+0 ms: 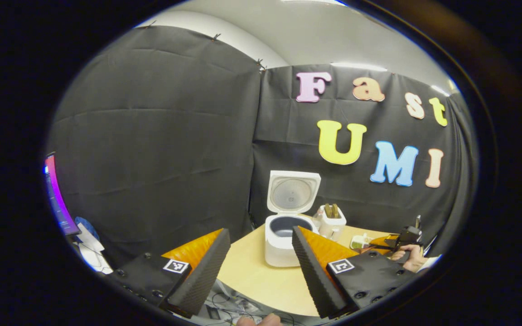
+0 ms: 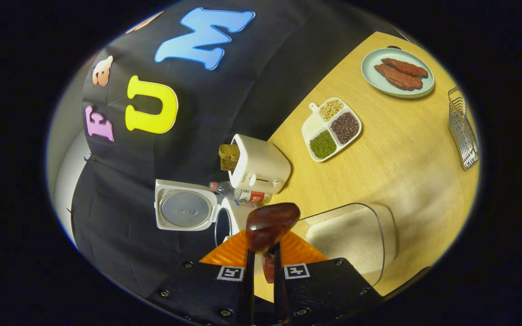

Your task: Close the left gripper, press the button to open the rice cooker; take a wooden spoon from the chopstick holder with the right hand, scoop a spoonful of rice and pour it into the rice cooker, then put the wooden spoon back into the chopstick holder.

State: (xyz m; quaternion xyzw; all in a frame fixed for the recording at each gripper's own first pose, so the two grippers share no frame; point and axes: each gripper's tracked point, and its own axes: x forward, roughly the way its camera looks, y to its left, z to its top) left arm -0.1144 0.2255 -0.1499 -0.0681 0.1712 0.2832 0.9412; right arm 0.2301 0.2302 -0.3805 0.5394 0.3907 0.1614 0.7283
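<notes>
The white rice cooker (image 1: 281, 244) stands on the table with its lid (image 1: 293, 192) raised and the grey inner pot showing. My left gripper (image 1: 261, 233) is open, its fingers wide apart, short of the cooker and holding nothing. My right gripper (image 2: 263, 258) is shut on the handle of a dark wooden spoon (image 2: 272, 224). The spoon's glossy bowl sits between the open cooker (image 2: 184, 209) and a clear box of rice (image 2: 351, 235); I see no rice on it. In the left gripper view, a hand holds the right gripper (image 1: 407, 236) at the far right.
A white toaster-shaped holder (image 2: 261, 167) with brown pieces in its top stands behind the cooker, a small bottle (image 2: 243, 194) beside it. Farther along the wooden table (image 2: 401, 149) lie a divided dish of beans (image 2: 332, 129), a plate of meat (image 2: 397, 72) and a metal rack (image 2: 462, 129).
</notes>
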